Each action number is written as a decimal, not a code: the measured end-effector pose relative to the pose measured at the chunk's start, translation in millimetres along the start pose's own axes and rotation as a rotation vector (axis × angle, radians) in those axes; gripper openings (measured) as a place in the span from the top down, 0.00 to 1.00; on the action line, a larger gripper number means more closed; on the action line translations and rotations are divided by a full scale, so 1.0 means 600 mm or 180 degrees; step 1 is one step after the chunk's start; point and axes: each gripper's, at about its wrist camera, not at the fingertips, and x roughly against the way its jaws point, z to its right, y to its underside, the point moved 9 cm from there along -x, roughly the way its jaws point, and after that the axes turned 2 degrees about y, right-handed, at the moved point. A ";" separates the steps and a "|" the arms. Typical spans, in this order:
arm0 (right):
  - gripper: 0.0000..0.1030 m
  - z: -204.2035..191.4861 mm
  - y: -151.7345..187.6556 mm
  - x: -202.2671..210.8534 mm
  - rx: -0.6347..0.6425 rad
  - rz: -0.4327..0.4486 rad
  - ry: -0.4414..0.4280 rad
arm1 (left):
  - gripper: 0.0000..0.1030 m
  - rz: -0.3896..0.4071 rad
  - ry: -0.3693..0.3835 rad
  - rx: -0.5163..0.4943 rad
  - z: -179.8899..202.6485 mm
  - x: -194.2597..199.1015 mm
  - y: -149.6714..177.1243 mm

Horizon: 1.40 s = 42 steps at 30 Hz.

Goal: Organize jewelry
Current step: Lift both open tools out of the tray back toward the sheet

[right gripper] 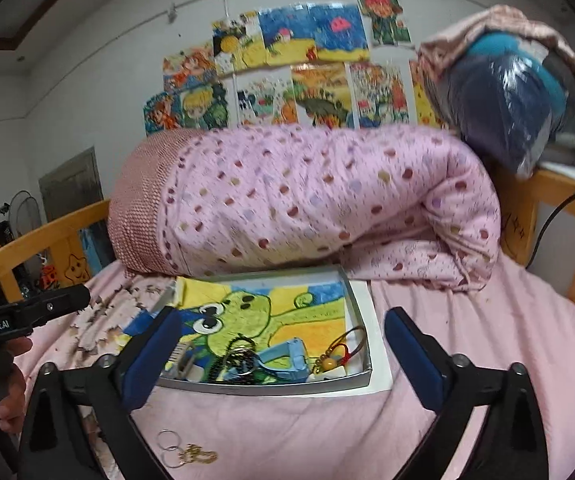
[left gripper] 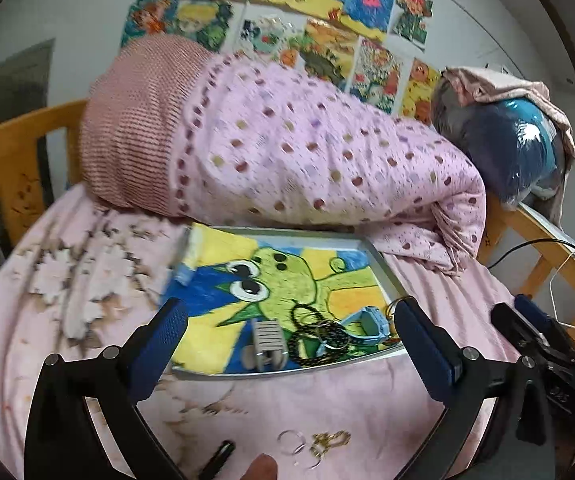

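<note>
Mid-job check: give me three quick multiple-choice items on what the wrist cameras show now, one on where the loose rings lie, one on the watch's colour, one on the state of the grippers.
1. Where do the loose metal rings and the gold chain lie?
A. in the tray
B. on the pink bedsheet in front of the tray
C. on the rolled quilt

2. What colour is the watch in the tray?
A. light blue
B. red
C. white

3. How do the two grippers stand?
A. both shut on jewelry
B. left open, right shut
C. both open and holding nothing

Answers:
1 B: they rest on the pink bedsheet, nearer the cameras than the tray's front rim.
2 A: its strap and case are light blue.
3 C: the left gripper and right gripper each show fingers spread wide with nothing between them.
</note>
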 end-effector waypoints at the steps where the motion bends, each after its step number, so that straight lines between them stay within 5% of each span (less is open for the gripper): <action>1: 0.00 -0.011 -0.004 0.013 0.0028 0.0041 -0.0017 | 0.02 0.0042 -0.0042 -0.0009 -0.005 0.015 0.001; 11: 0.00 -0.095 0.017 0.098 0.0203 0.0104 -0.0077 | 0.02 0.0164 -0.0216 -0.0147 -0.059 0.132 0.045; 20: 0.00 -0.139 0.076 0.120 0.0277 -0.0130 -0.0035 | 0.02 0.0095 -0.0229 -0.0119 -0.106 0.194 0.106; 30: 0.00 -0.171 0.159 0.098 0.0366 -0.0604 -0.0150 | 0.02 -0.0210 -0.0313 -0.0159 -0.146 0.200 0.183; 42: 0.00 -0.130 0.223 0.064 0.0174 -0.1095 -0.0035 | 0.02 -0.0544 -0.0306 -0.0174 -0.136 0.168 0.249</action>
